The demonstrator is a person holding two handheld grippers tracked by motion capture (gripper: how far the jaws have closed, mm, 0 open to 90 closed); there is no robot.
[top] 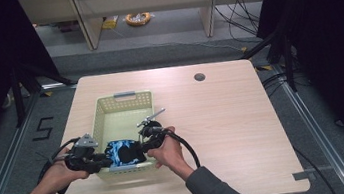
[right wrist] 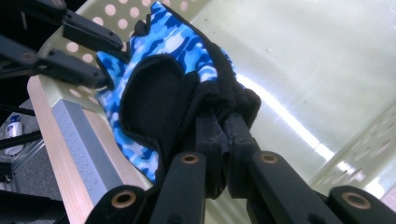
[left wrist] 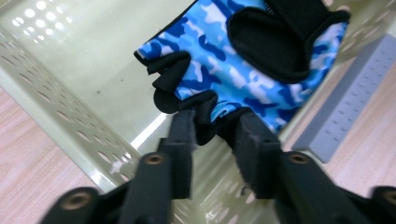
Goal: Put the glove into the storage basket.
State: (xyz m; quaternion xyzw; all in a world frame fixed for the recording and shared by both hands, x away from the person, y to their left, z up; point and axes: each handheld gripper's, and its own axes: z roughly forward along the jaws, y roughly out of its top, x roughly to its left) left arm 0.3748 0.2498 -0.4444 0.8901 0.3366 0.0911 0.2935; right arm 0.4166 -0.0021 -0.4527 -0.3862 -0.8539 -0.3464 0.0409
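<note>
Your forearms come in from the bottom of the high view, each hand wrapped around a black two-jaw gripper over the light wooden table [top: 223, 120]. Your left gripper [top: 108, 157] and right gripper [top: 139, 149] both meet at a blue camouflage fingerless glove with black trim [top: 124, 152], which hangs between them just above the near end of a pale yellow perforated plastic basket [top: 122, 101]. That basket has a grey handle clip on its far rim and another on its near rim.

Over in the left gripper view, your left gripper [left wrist: 215, 133] has its jaws partly apart with the black finger edge of the glove [left wrist: 243, 65] caught between them, so it's gripping fabric, not fully closed. You're looking down at the basket [left wrist: 60, 112] floor underneath, and the grey handle clip [left wrist: 348, 93] sits off to the right.

Right gripper view: your right gripper [right wrist: 223, 135] has its jaws squeezed nearly together on the black cuff edge of the glove [right wrist: 168, 60]. Your other gripper's black jaws poke in at the upper left, touching the glove's far edge, with the basket [right wrist: 327, 60] floor behind it all.
</note>
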